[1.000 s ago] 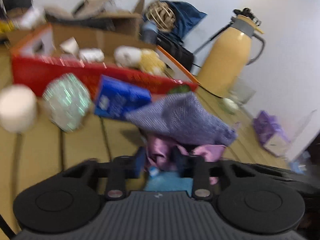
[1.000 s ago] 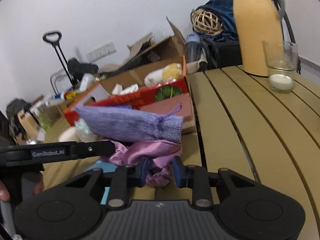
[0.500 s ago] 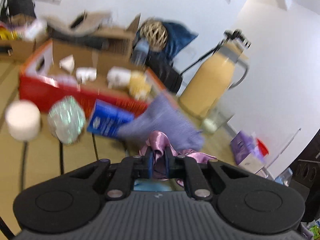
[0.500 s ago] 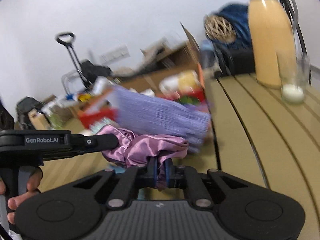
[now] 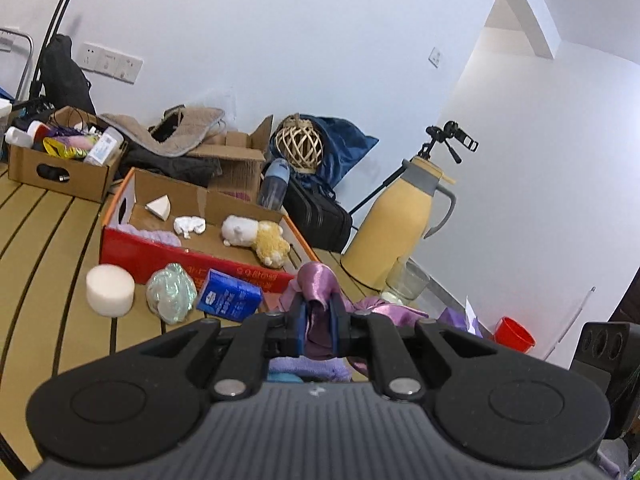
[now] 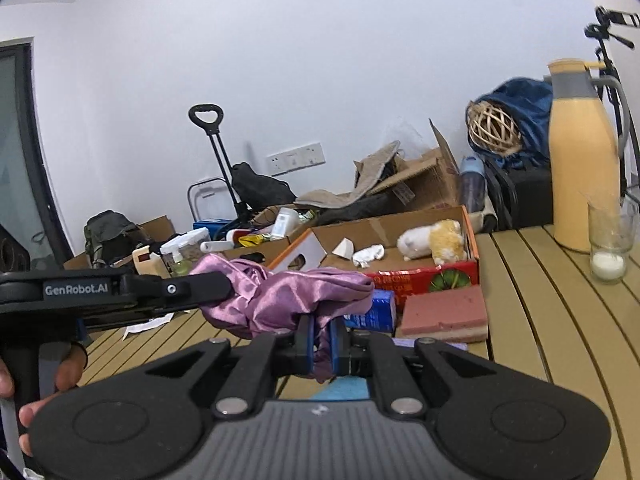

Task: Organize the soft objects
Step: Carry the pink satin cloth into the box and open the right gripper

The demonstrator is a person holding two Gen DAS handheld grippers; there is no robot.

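Note:
Both grippers hold one shiny purple satin cloth in the air above the slatted table. My left gripper is shut on one bunched end of the cloth. My right gripper is shut on the other end. The left gripper also shows from the side in the right wrist view. A red and orange cardboard box beyond holds a white and yellow plush toy and small white pieces. A knitted lilac pouch lies below the left fingers, mostly hidden.
On the table before the box lie a white foam cylinder, a crumpled iridescent ball, a blue packet and a pink sponge block. A yellow thermos and a glass stand right. More cluttered boxes stand behind.
Both grippers have closed on the purple satin cloth and lifted it off the table. The lilac pouch that lay on top has dropped away beneath.

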